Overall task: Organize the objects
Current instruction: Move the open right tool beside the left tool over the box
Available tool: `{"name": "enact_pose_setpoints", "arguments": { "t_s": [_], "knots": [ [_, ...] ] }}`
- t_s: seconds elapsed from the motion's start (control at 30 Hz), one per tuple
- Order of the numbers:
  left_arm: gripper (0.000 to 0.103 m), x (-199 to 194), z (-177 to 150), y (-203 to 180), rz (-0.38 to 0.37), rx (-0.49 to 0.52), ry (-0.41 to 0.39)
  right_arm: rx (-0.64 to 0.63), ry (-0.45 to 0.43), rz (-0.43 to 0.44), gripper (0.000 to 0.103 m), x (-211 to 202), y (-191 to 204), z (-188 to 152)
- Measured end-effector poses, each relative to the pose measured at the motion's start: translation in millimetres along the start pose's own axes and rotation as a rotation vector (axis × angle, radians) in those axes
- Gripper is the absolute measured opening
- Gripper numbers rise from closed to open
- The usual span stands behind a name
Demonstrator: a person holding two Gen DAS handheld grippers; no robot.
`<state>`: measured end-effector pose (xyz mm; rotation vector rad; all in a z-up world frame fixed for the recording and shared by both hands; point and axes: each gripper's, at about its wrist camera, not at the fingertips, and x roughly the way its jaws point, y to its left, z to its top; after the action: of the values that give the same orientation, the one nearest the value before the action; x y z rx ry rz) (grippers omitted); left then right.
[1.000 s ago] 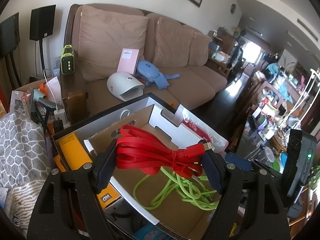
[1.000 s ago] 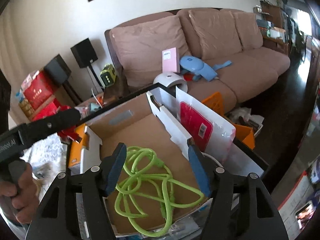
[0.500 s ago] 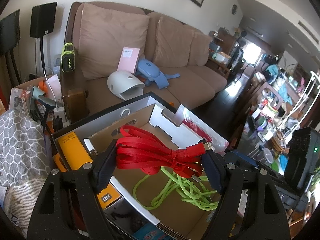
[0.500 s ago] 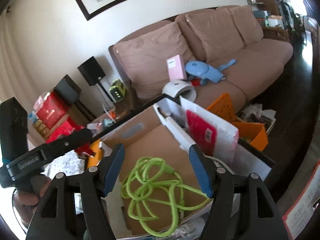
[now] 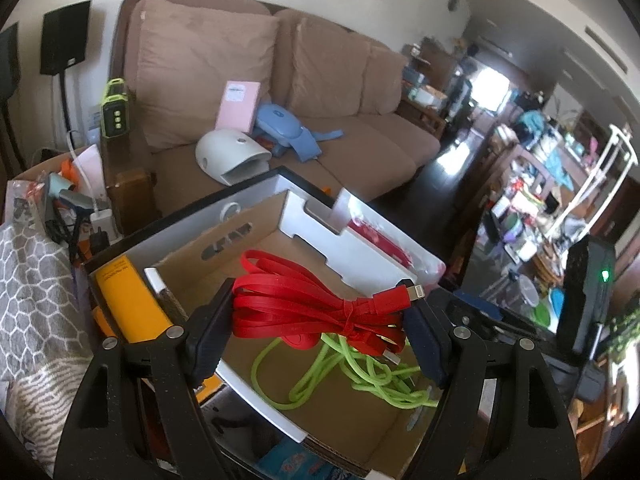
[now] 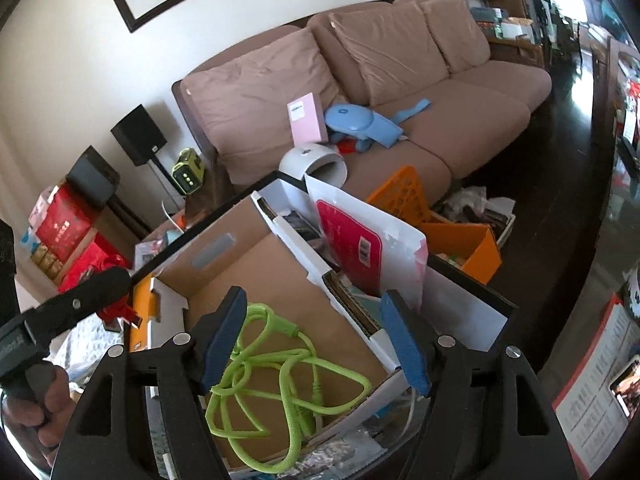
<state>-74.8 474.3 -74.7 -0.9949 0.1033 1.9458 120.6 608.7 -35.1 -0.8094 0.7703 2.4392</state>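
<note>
My left gripper (image 5: 316, 332) is shut on a bundled red flat cable (image 5: 320, 304) and holds it above an open cardboard box (image 5: 352, 240). A loose green cable (image 5: 360, 372) lies on the box floor under it, and shows in the right wrist view (image 6: 280, 368) too. My right gripper (image 6: 316, 340) is open and empty over the near edge of the same box (image 6: 280, 268). The left gripper's finger (image 6: 80, 304) and a bit of the red cable (image 6: 120, 308) show at the left of the right wrist view.
A yellow box (image 5: 128, 300) stands beside the cardboard box on its left. A white packet with a red label (image 6: 360, 240) leans on its right side. An orange crate (image 6: 440, 224) sits beyond. A brown sofa (image 5: 320, 92) with a white dome device (image 5: 232, 156) stands behind.
The left gripper has kept the red cable almost still over the box. The right gripper has drawn back and risen a little, so the box and green cable sit lower in its view.
</note>
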Motion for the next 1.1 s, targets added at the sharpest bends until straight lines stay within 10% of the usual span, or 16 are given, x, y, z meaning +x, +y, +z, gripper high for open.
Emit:
{"name": "enact_pose_setpoints", "arguments": {
  "t_s": [1.1],
  "knots": [
    [0.076, 27.7, -35.9, -48.6, 0.03, 0.289, 0.171, -0.007, 0.013, -0.003, 0.076, 2.4, -3.2, 0.1]
  ]
}}
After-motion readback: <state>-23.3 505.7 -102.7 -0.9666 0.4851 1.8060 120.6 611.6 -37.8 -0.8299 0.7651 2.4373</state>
